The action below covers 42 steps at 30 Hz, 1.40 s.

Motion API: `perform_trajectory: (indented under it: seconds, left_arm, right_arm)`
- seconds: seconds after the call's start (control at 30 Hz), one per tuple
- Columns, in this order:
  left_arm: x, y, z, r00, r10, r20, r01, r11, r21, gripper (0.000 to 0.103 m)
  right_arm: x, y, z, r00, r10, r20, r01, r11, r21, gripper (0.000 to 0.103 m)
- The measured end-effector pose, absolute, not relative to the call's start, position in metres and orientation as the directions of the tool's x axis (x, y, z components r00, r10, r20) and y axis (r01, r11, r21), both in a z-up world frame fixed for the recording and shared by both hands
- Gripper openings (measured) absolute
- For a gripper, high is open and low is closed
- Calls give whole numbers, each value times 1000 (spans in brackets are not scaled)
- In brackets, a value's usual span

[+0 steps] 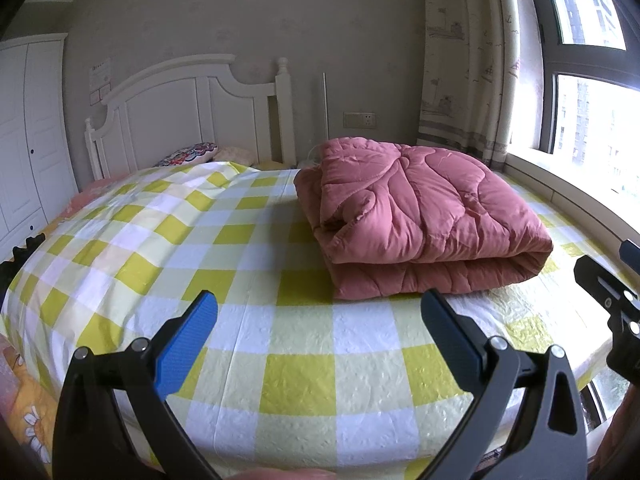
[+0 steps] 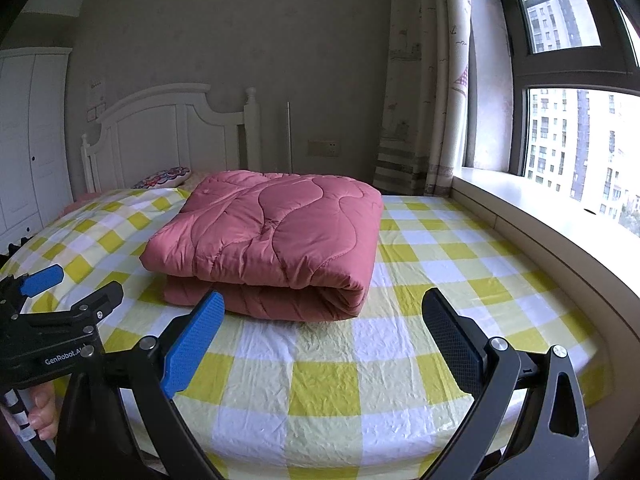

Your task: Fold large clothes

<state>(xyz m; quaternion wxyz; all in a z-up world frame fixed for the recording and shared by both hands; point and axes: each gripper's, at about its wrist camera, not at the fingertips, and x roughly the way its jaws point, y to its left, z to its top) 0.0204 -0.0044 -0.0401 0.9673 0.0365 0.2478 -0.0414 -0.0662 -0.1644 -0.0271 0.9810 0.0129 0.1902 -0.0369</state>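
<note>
A pink quilted comforter (image 1: 416, 220) lies folded in a thick rectangular bundle on the bed; it also shows in the right wrist view (image 2: 272, 240). My left gripper (image 1: 320, 312) is open and empty, held above the sheet in front of the bundle and a little to its left. My right gripper (image 2: 324, 312) is open and empty, just in front of the bundle's near folded edge. The left gripper also shows at the left of the right wrist view (image 2: 60, 284), and part of the right gripper shows at the right edge of the left wrist view (image 1: 612, 288).
The bed has a yellow, white and pale checked sheet (image 1: 240, 264). A white headboard (image 1: 192, 108) and a patterned pillow (image 1: 188, 154) are at the far end. A white wardrobe (image 1: 24, 140) stands left. A window sill (image 2: 540, 216) and curtain (image 2: 424, 100) run along the right.
</note>
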Motion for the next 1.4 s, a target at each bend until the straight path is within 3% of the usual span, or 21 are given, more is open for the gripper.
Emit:
perform_trajectory:
  seconds: [1.4]
  left_arm:
    - [18, -1, -36, 897, -56, -439, 98, 992, 75, 101]
  right_arm:
    - [-65, -161, -28, 929, -68, -364, 80, 997, 18, 97]
